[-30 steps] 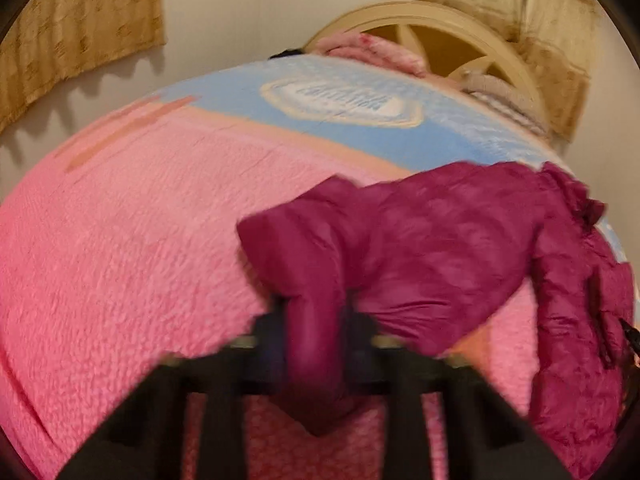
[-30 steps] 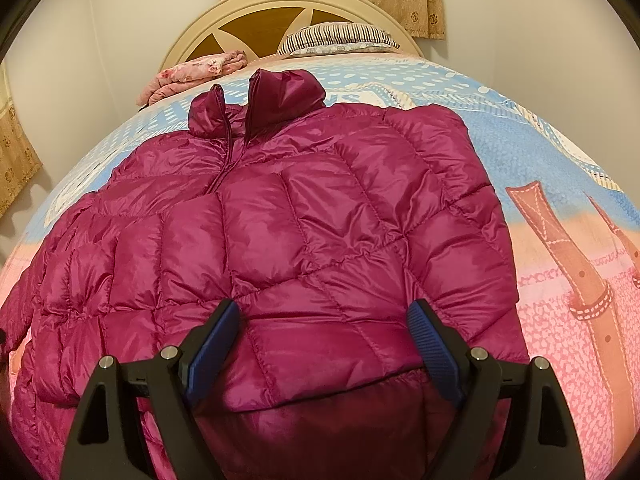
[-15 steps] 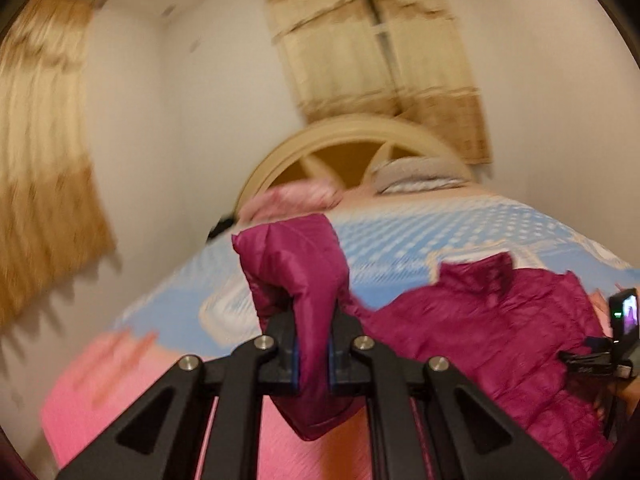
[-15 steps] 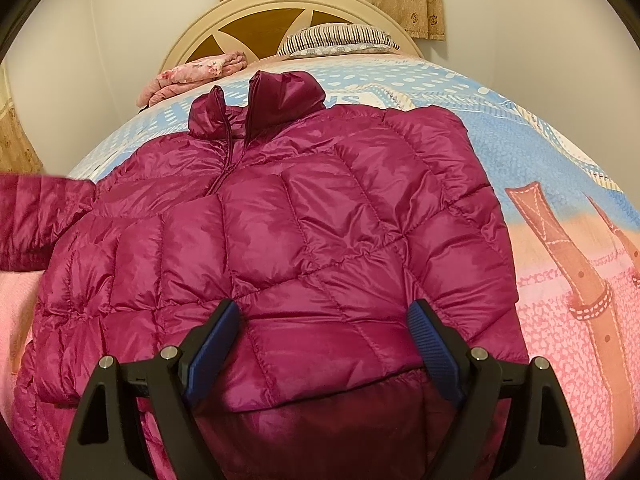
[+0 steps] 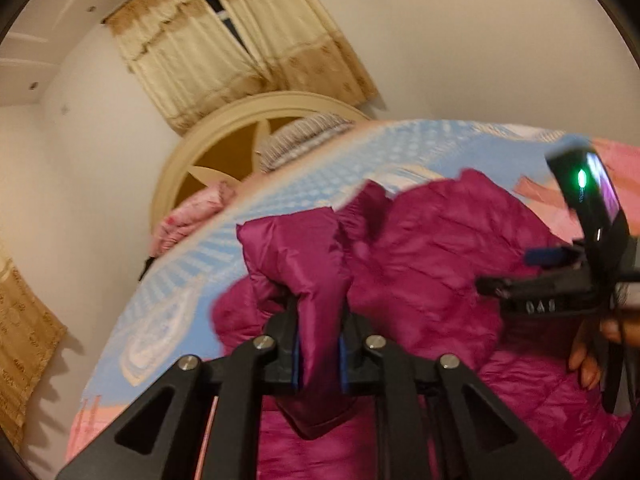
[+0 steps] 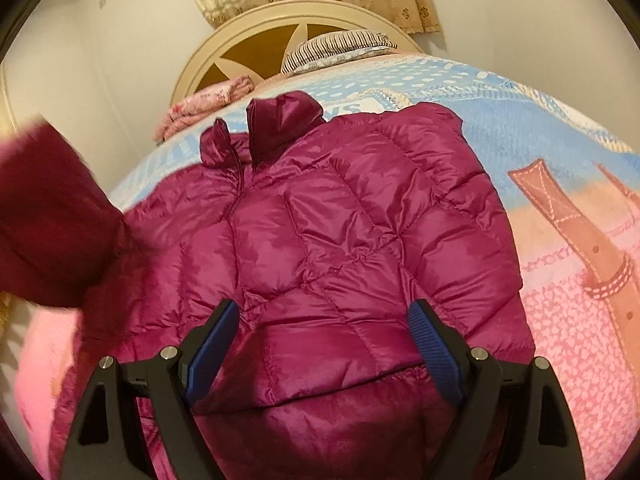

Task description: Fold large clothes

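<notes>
Your left gripper is clamped on the sleeve of the magenta puffer jacket, its jaws lately easing slightly. Carry it toward three o'clock, across the jacket lying flat on the bedspread. Your right gripper hovers spread wide, holding nothing, over the hem.

Cuff: end of the magenta quilted puffer jacket's sleeve hidden between the left gripper's pads.
Hem: the jacket's near edge cut off by the frame.
Sleeve, left: blurred.
</notes>
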`<action>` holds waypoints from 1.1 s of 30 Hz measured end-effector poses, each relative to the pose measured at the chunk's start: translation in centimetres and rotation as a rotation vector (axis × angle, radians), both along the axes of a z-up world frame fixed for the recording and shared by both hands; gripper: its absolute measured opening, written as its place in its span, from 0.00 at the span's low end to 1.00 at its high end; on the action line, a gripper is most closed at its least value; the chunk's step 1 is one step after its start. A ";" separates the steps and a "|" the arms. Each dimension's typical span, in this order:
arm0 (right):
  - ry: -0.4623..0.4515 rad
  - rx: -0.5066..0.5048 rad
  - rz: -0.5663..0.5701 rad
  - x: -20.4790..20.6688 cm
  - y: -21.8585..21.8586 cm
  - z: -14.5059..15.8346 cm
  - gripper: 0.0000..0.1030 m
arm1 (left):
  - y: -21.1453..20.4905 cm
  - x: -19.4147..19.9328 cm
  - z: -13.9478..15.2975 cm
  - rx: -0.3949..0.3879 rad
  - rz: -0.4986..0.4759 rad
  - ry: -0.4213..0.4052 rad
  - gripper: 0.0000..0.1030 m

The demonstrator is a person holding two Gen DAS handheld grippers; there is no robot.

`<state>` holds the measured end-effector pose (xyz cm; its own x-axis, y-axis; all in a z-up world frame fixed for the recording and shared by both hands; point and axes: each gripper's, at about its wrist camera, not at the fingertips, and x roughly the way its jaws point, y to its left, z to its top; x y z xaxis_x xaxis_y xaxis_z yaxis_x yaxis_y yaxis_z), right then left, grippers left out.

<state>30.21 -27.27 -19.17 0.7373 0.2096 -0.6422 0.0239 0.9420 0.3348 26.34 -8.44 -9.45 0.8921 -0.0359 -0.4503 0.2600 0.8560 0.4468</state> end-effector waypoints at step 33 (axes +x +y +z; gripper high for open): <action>-0.150 -0.229 0.127 -1.1 9.1 8.8 0.84 | 9.1 7.5 -5.7 -0.169 0.473 0.190 1.00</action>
